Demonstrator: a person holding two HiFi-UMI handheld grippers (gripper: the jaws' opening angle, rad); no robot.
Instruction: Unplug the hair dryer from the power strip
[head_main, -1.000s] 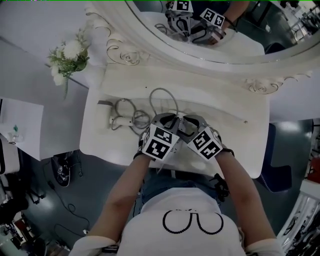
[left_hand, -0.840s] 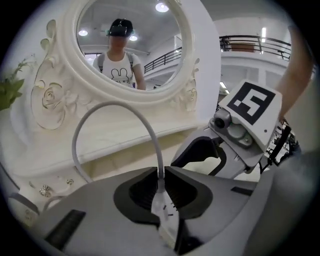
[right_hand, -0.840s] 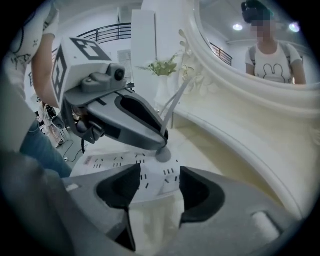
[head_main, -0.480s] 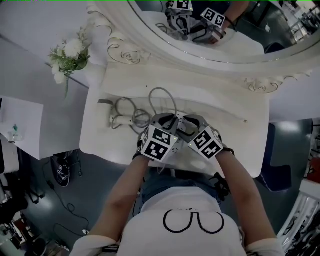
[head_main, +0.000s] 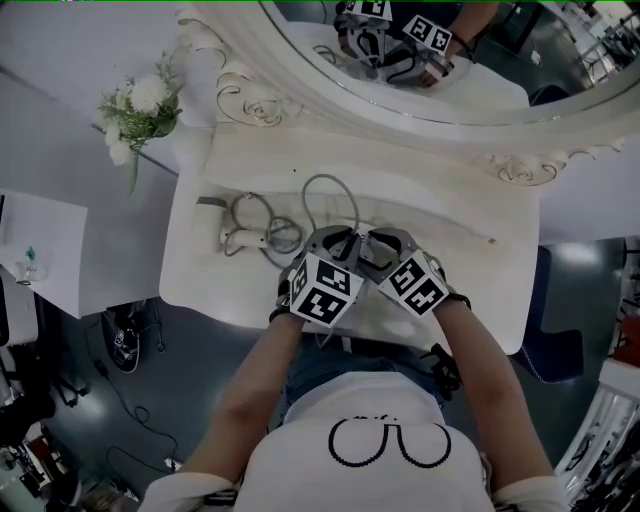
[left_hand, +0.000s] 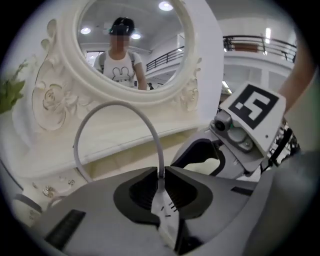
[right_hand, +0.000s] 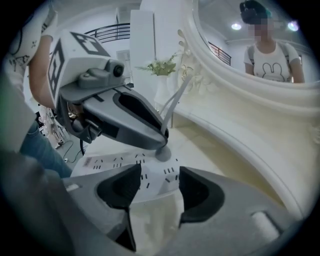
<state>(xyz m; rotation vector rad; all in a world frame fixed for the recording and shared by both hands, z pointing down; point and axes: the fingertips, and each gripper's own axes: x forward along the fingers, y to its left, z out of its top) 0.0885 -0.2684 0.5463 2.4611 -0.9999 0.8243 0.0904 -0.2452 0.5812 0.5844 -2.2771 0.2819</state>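
Left gripper view, left hand-held gripper (left_hand: 160, 173) pinched on grey cord (left_hand: 152, 136), right hand-held gripper (right_hand: 160, 170) clamped wide across power strip (right_hand: 107, 162).

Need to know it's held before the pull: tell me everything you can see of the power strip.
The power strip is a flat white bar, plastic by its look, with rows of dark socket slots on top. It lies flat on the vanity top. Its near end sits between the pads of the right gripper, which seem to press its sides. A grey plug, pinched by the left gripper, stands in one socket.
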